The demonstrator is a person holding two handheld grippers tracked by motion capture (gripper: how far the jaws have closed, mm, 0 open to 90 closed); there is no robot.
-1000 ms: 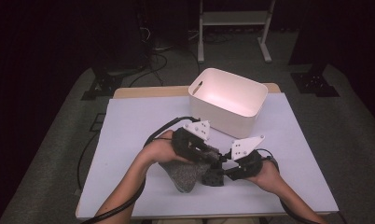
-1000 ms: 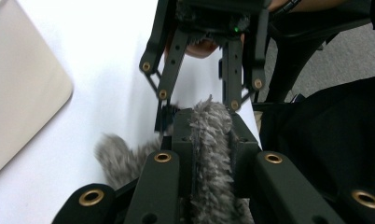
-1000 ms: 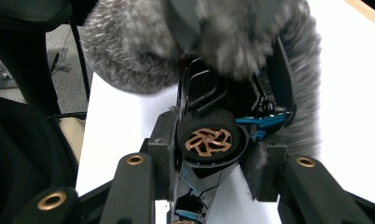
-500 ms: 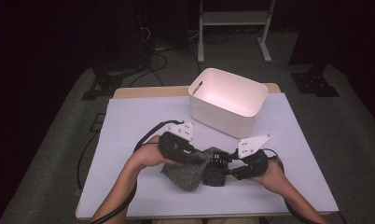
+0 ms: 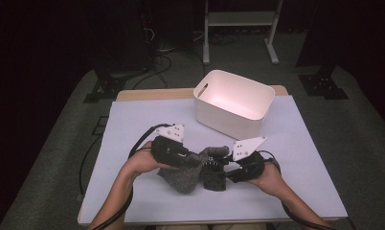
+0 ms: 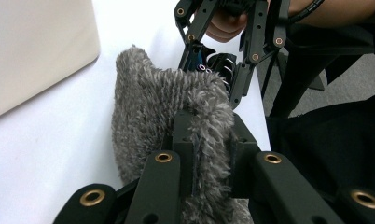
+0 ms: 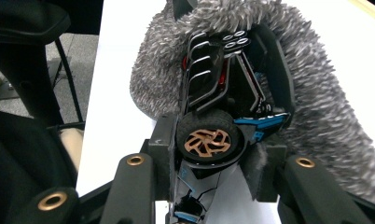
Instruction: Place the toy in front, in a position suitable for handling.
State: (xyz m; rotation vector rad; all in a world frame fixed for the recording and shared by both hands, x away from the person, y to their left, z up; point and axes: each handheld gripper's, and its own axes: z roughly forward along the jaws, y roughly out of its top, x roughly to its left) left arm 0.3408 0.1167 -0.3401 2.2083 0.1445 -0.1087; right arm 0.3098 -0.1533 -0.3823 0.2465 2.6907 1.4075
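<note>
A grey fuzzy cloth (image 5: 183, 177) lies on the table's near middle, partly pulled over a black toy car (image 5: 213, 178). In the left gripper view my left gripper (image 6: 209, 140) is shut on a fold of the cloth (image 6: 148, 107). Beyond it stands the car (image 6: 218, 63) in the other gripper. From the right, my right gripper (image 7: 213, 140) is shut on the toy car (image 7: 218, 79) at its bronze-rimmed wheel, and the cloth (image 7: 325, 116) drapes round the car's far end. In the high view the left gripper (image 5: 193, 160) and the right gripper (image 5: 221, 173) meet tip to tip.
A white bin (image 5: 233, 103) stands open at the back right of the pale table cover (image 5: 133, 124), with its wall (image 6: 36, 46) close on the left in the left gripper view. The table's near edge and a dark chair frame lie just behind the hands.
My left gripper has shifted left and a little lower, drawing the cloth with it over the car. The right gripper with the car has stayed put.
</note>
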